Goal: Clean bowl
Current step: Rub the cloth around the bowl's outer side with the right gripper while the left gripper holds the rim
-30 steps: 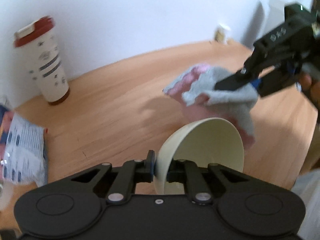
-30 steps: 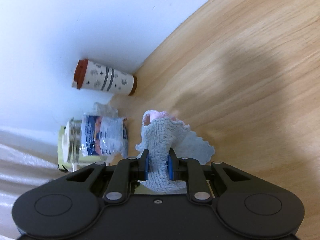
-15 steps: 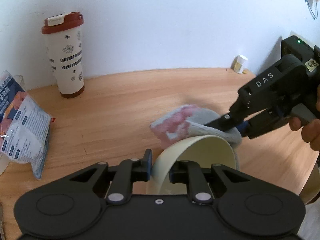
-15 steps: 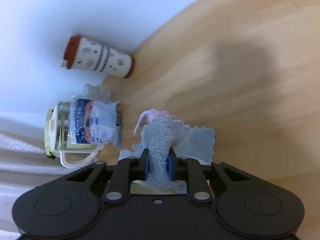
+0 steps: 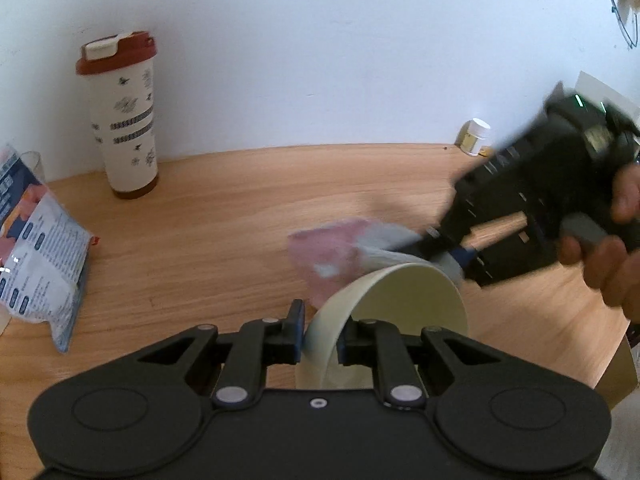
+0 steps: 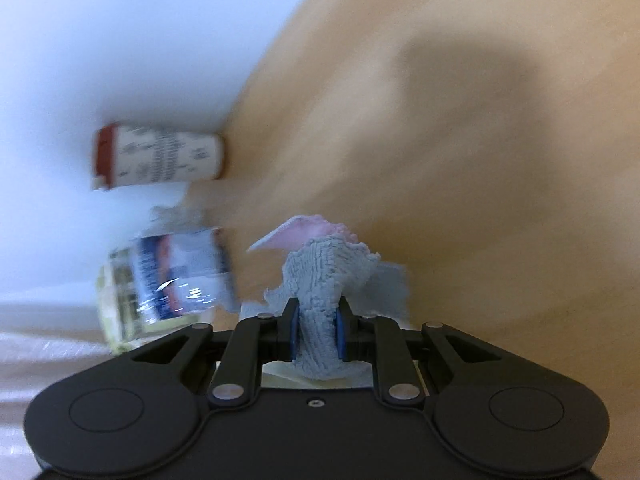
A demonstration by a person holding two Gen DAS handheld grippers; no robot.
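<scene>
A cream bowl [image 5: 404, 308] is held on its edge above the wooden table, its rim pinched by my left gripper [image 5: 320, 334], which is shut on it. A grey and pink cloth [image 5: 344, 252] hangs over the bowl's far rim, blurred by motion. My right gripper [image 5: 444, 246] comes in from the right, held by a person's hand [image 5: 608, 260], and is shut on that cloth. In the right wrist view the grey cloth [image 6: 320, 300] is bunched between the right gripper's [image 6: 316, 330] blue pads, with a sliver of the bowl just below.
A tall white tumbler with a red lid [image 5: 124, 120] stands by the wall at the left. A blue and white snack packet [image 5: 36, 256] leans on a glass mug at the left edge. A small white jar [image 5: 476, 136] sits at the back right. The table's edge runs at the lower right.
The right gripper has swept the cloth across the bowl's far rim and drawn back to the right, and both views are now blurred. The left gripper has kept its grip on the bowl.
</scene>
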